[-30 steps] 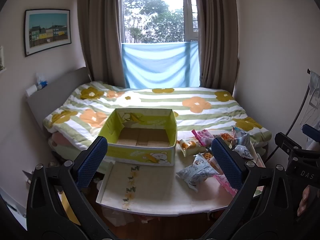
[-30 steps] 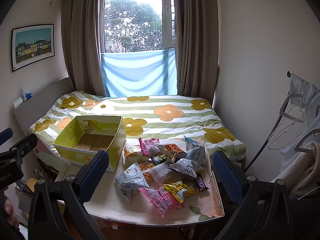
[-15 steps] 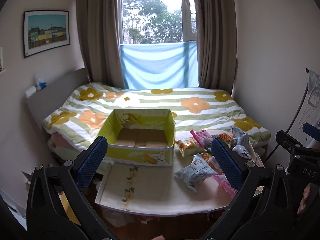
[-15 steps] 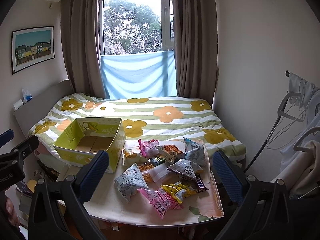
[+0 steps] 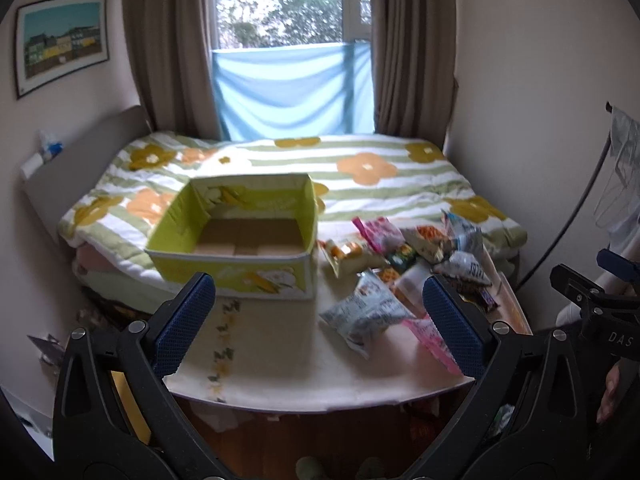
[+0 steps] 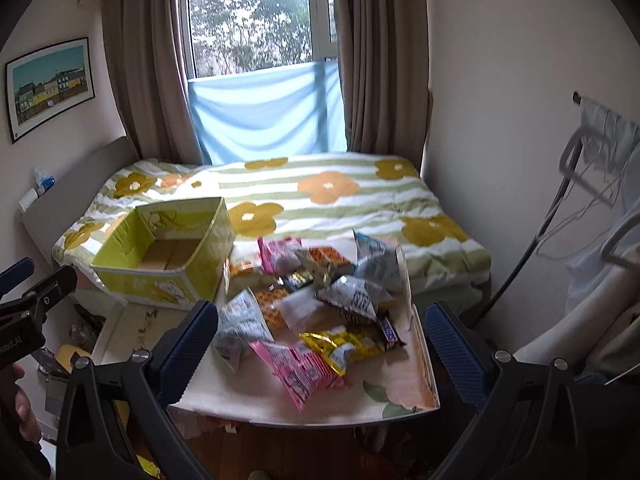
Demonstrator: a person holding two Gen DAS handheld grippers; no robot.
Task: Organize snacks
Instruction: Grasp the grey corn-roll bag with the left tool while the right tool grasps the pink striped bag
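Note:
An empty yellow-green cardboard box [image 5: 236, 240] stands at the back left of a low white table [image 5: 280, 360], also in the right wrist view [image 6: 168, 252]. A pile of several snack packets [image 6: 320, 300] lies to its right, among them a grey-white bag [image 5: 366, 314], a pink packet [image 6: 298, 368] and a yellow packet [image 6: 344, 346]. My left gripper [image 5: 318, 324] is open and empty, above the table's front edge. My right gripper [image 6: 320, 336] is open and empty, in front of the snack pile.
A bed with a green-striped flowered quilt [image 5: 360, 176] lies right behind the table. Walls close in left and right. A clothes rack with hangers [image 6: 592, 184] stands at the right. Clutter lies on the floor left of the table [image 6: 64, 352].
Both grippers have moved forward and a little down toward the table, so the box and snacks look larger. Both stay open. Nothing on the table has moved.

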